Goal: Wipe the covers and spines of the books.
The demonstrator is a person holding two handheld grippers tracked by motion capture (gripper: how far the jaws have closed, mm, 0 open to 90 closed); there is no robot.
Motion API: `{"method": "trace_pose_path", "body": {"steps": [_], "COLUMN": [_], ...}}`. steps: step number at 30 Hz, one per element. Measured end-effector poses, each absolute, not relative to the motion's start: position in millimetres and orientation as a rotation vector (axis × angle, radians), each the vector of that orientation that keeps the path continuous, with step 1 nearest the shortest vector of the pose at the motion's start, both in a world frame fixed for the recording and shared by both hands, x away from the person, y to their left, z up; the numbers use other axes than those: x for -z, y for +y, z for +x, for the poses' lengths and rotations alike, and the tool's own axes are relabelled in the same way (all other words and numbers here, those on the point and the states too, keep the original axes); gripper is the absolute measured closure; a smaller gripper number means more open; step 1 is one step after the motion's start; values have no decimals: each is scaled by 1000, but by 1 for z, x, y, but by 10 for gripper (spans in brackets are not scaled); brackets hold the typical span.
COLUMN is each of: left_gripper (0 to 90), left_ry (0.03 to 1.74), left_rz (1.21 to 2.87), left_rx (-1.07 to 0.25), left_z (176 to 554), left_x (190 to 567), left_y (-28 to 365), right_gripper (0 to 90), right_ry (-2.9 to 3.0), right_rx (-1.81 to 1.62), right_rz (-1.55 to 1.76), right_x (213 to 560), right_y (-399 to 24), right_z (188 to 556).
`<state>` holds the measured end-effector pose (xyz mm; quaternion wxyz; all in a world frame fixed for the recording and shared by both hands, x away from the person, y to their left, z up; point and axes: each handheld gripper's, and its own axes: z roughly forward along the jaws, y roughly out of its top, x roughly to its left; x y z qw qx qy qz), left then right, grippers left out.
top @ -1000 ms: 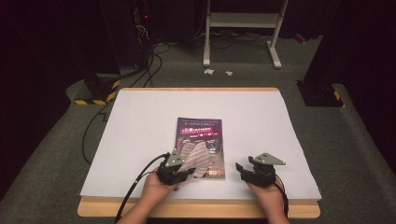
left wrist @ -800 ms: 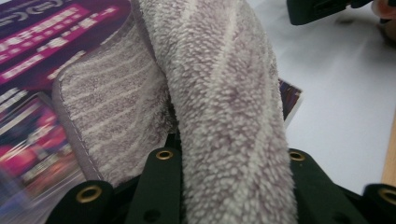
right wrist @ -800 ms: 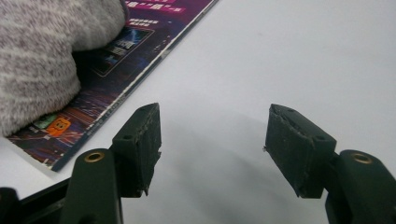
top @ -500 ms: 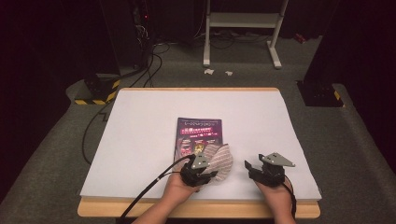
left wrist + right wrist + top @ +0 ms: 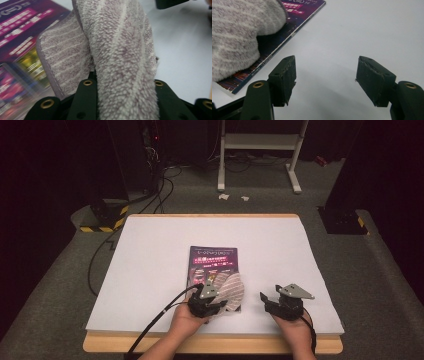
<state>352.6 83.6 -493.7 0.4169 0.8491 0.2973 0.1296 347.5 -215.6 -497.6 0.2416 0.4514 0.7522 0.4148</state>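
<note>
The striped cloth [image 5: 231, 291], a fuzzy grey-and-white piece, lies bunched over the near right corner of the magazine [image 5: 212, 262] and is clamped between the jaws of the left tool [image 5: 216, 304]; in the left gripper view a thick fold of the cloth [image 5: 120, 50] rises straight out from between the black jaws, with a flatter, hemmed part spread to its left over the glossy purple cover [image 5: 22, 27]. The magazine rests flat on the bench [image 5: 150, 250], roughly midway between the left and right edges and nearer the front edge than the back one. The right tool [image 5: 267, 300] sits just to the right of the cloth, near the front edge of the bench, and is released: its jaws have just been opening and stand wide apart over bare white surface, nothing between them. In the right gripper view the cloth [image 5: 237, 35] and the magazine's corner [image 5: 287, 32] lie off to the left of those jaws.
</note>
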Motion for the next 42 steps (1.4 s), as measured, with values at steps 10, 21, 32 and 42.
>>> {"method": "trace_pose_path", "body": {"steps": [10, 21, 32, 42], "left_gripper": [709, 709, 710, 710], "left_ry": [886, 953, 885, 790], "left_rz": [2077, 2066, 2105, 2134], "left_rx": [-398, -463, -431, -349], "left_z": [351, 346, 347, 352], "left_x": [494, 489, 493, 493], "left_y": [153, 189, 152, 102], "right_gripper": [326, 330, 332, 333], "right_ry": [2058, 2056, 2052, 2045], "right_rx": [-1128, -1122, -1129, -1133], "right_rz": [1242, 1253, 1257, 1260], "right_x": [499, 501, 501, 500], "right_y": [-215, -213, -215, -217], "right_z": [348, 348, 349, 349]}}
